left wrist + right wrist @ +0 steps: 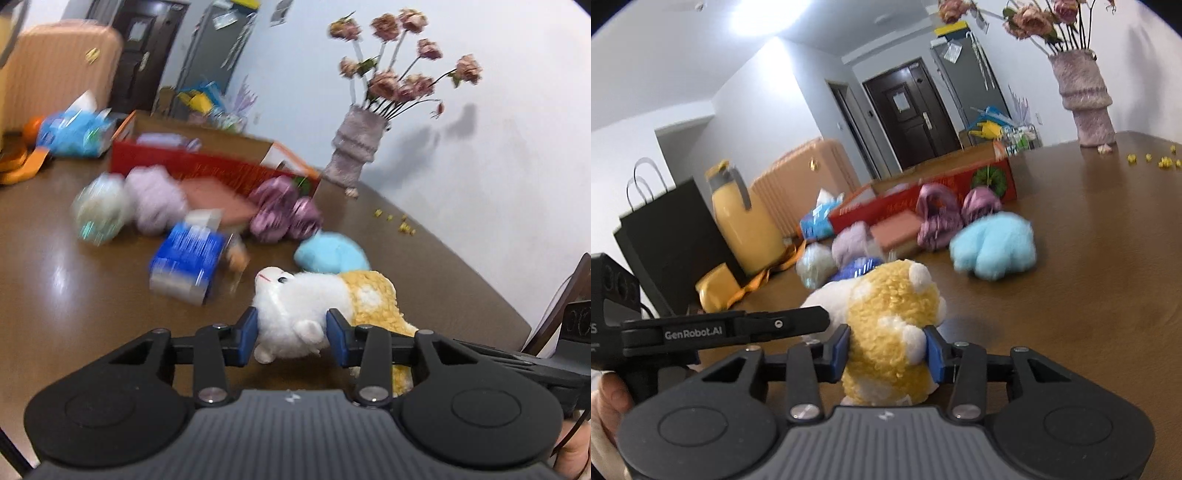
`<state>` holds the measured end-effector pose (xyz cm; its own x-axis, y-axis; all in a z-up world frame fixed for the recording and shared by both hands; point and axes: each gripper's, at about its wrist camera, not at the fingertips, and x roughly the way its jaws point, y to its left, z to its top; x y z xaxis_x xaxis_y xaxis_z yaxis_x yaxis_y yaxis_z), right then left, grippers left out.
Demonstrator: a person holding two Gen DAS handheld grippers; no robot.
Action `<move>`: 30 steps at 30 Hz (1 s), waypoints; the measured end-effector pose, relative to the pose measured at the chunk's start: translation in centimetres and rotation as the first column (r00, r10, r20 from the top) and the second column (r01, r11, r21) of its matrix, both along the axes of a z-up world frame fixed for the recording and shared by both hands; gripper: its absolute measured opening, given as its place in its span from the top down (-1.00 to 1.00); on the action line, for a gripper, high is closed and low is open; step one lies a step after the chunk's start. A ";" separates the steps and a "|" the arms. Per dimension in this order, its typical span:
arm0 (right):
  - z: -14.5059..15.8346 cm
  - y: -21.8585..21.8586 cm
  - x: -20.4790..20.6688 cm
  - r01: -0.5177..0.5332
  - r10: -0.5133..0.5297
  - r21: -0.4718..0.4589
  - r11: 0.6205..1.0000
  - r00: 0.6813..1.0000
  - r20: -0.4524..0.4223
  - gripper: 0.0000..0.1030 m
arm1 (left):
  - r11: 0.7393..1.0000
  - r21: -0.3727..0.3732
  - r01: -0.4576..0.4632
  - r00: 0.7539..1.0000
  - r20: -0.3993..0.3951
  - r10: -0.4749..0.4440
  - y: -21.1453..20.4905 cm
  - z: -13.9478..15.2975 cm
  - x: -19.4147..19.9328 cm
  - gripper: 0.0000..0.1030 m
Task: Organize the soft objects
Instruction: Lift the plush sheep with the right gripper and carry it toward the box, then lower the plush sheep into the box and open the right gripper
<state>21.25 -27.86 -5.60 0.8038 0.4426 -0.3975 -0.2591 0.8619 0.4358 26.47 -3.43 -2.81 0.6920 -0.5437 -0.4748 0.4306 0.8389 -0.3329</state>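
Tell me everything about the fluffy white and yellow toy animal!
The plush animal is a soft toy with a white fuzzy head, dark eye, pink mouth and small white paws, and a curly yellow body with white patches. It lies sideways above the brown table. The left tongs squeeze its white front; the right tongs squeeze its yellow back end. Whether it touches the table is unclear.

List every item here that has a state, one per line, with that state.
left gripper: shut on the plush's white head end.
right gripper: shut on the plush's yellow rear end.
plush animal: held by both grippers, above the table.
red box: open on top, on the table.
blue plush: lying loose on the table.
vase: upright, holding dried flowers.
yellow jug: upright, lid on.
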 end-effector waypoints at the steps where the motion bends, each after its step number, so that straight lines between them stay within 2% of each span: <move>1: 0.9 -0.4 0.7 0.001 -0.001 0.000 1.000 1.000 0.018 0.20 | 1.000 0.001 0.007 1.000 0.017 -0.007 -0.3 0.9 0.9 0.21; 5: 4.7 -1.7 5.7 -0.016 0.019 -0.039 0.999 0.998 0.062 0.20 | 0.999 0.039 0.026 0.995 0.097 -0.030 -2.1 5.2 6.2 0.21; 9: 8.7 -3.7 15.0 -0.029 0.034 -0.060 0.998 0.995 0.094 0.20 | 1.000 0.026 -0.007 0.991 0.134 0.003 -4.0 8.9 14.7 0.21; 11: 10.1 -4.4 19.9 -0.043 0.049 -0.083 0.996 0.996 0.076 0.20 | 0.999 0.035 -0.025 0.989 0.149 0.019 -5.2 9.9 19.7 0.21; 14: 11.0 -5.7 28.5 -0.063 0.065 -0.079 0.995 0.998 0.022 0.20 | 0.998 0.032 -0.052 0.992 0.114 0.048 -6.3 10.0 27.9 0.21; 16: 10.6 -6.4 34.1 -0.066 0.064 -0.051 0.997 0.997 -0.039 0.21 | 0.996 0.066 -0.054 0.993 0.113 0.046 -7.0 9.1 32.6 0.21; 21: 7.2 -6.3 45.1 -0.034 0.018 -0.081 0.996 0.981 -0.193 0.21 | 0.989 0.142 -0.046 0.999 0.010 0.045 -8.5 5.3 43.0 0.22; 22: 6.2 -6.1 46.8 -0.025 0.004 -0.088 0.996 0.974 -0.228 0.21 | 0.985 0.159 -0.063 0.998 -0.015 0.066 -8.7 4.3 44.5 0.24; 23: 5.6 -5.6 47.8 -0.020 -0.007 -0.105 0.994 0.969 -0.245 0.21 | 0.983 0.170 -0.073 0.997 -0.027 0.078 -8.8 3.5 45.3 0.35; 25: 4.6 -4.0 49.2 0.011 -0.065 -0.207 0.978 0.964 -0.257 0.16 | 0.978 0.198 -0.062 0.998 -0.018 0.067 -9.0 2.6 45.9 0.36; 27: 4.3 -2.6 49.6 0.048 -0.119 -0.275 0.960 0.961 -0.248 0.15 | 0.975 0.212 -0.073 0.997 -0.012 0.077 -9.0 2.4 45.7 0.45; 30: 4.8 -0.9 49.0 0.055 -0.144 -0.362 0.930 0.964 -0.224 0.11 | 0.974 0.212 -0.082 0.996 0.040 0.075 -8.1 3.3 44.4 0.45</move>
<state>70.30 -28.73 -0.80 0.6953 0.1622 -0.7001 -0.0889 0.9861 0.1402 70.89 -11.51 0.53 0.7450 -0.3760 -0.5510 0.3685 0.9205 -0.1300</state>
